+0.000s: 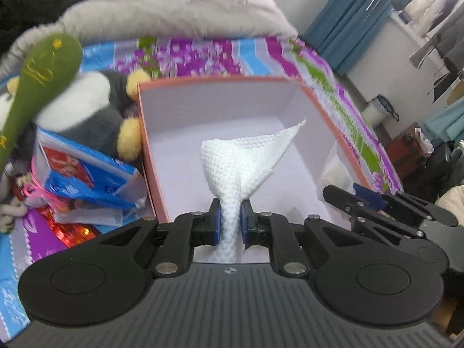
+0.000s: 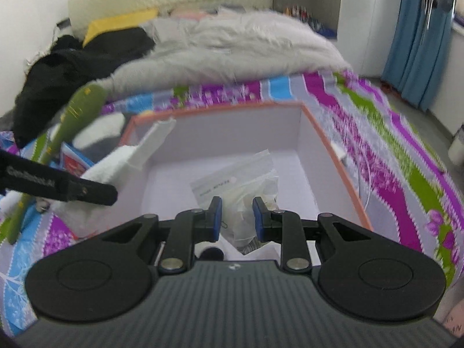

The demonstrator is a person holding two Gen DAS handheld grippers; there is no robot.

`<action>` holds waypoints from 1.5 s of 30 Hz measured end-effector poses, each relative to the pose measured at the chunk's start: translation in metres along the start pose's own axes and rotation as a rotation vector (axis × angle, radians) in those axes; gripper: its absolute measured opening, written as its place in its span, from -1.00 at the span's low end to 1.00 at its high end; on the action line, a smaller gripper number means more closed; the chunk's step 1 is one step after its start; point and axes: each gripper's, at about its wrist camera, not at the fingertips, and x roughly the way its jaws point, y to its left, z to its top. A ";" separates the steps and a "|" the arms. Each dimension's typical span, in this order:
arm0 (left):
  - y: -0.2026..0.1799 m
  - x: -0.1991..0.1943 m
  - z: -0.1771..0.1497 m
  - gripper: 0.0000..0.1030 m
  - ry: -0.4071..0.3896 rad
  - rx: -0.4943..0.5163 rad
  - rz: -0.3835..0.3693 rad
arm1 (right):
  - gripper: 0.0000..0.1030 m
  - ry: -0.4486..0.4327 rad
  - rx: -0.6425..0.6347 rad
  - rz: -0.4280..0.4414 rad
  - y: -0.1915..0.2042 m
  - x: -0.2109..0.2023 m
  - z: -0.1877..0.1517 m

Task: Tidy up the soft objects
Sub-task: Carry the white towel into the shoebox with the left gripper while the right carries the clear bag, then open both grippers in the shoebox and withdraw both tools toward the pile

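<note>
Two grippers over an open pink-rimmed white cardboard box [image 1: 162, 150] on the patterned bed – left gripper [image 1: 230, 220] clamped on a white waffle-weave cloth [image 1: 246, 156], right gripper [image 2: 237, 217] pinching a clear plastic bag [image 2: 246, 185] – both hanging inside the box

Open-topped box [image 1: 232, 107] on the patterned bedspread [image 1: 333, 87]: its mouth was unobstructed from above, and most of its white floor lay bare. Inside, a white waffle cloth [image 1: 246, 159] occupied the middle in the left wrist view; a clear plastic bag [image 2: 246, 185] lay near the front in the right wrist view. Left of the box, passage was crowded by a green plush stick [image 1: 37, 69], a grey plush toy [image 1: 98, 113] and blue packets [image 1: 84, 174]. Behind, a grey fur blanket [image 2: 232, 46] rose as a barrier. The bedspread right of the box was free.
</note>
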 end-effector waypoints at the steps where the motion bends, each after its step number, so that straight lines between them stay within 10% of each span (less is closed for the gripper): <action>1: 0.002 0.004 0.001 -0.69 0.011 -0.003 0.005 | -0.48 0.015 0.003 -0.008 -0.003 0.004 -0.001; 10: 0.013 0.011 -0.003 -0.68 0.015 -0.016 0.033 | -0.44 0.071 0.048 -0.033 -0.007 0.021 -0.015; 14: 0.015 0.006 0.000 -0.07 -0.001 -0.009 0.031 | -0.29 0.070 0.057 -0.031 -0.008 0.018 -0.014; 45: 0.008 -0.152 -0.087 -0.07 -0.366 0.192 0.004 | -0.17 -0.294 0.063 0.122 0.059 -0.114 -0.048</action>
